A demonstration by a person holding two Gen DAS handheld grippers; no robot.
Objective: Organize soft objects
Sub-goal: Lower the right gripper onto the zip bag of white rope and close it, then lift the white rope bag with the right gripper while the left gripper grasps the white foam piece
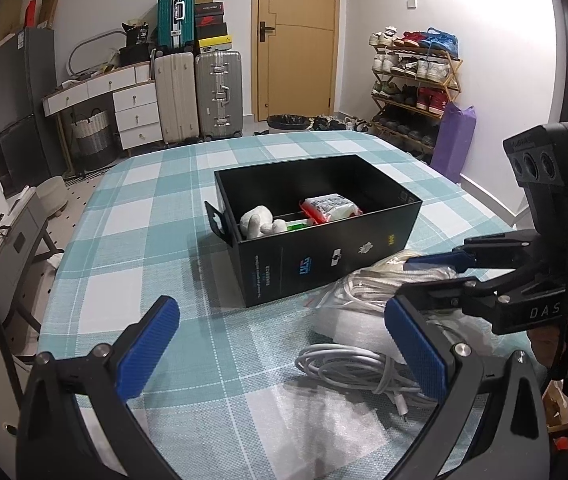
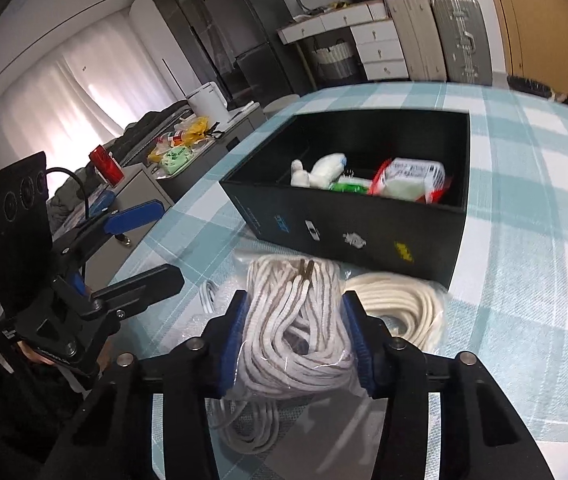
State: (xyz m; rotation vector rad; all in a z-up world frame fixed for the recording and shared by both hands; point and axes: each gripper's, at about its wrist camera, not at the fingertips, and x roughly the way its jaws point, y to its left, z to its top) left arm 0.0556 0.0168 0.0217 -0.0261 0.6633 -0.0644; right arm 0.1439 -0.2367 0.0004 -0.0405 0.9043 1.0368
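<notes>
Rope bundle in hand, box is right there

Your right hand-held gripper [image 2: 292, 354] is clamped on the bagged brown-striped rope bundle [image 2: 294, 320], lifted just in front of the black box [image 2: 348, 220] on the checked worktop [image 1: 131, 216]. Left hand-held gripper [image 1: 279, 344] is wide open, holding nothing, near the white cable coil [image 1: 360, 368]. I'd lift high enough to clear the near wall and drop it in the empty back part, away from the plush toy [image 2: 316, 172] and wipes pack [image 2: 408, 180]. The plastic bag looks slippery, so keep the squeeze firm.
</notes>
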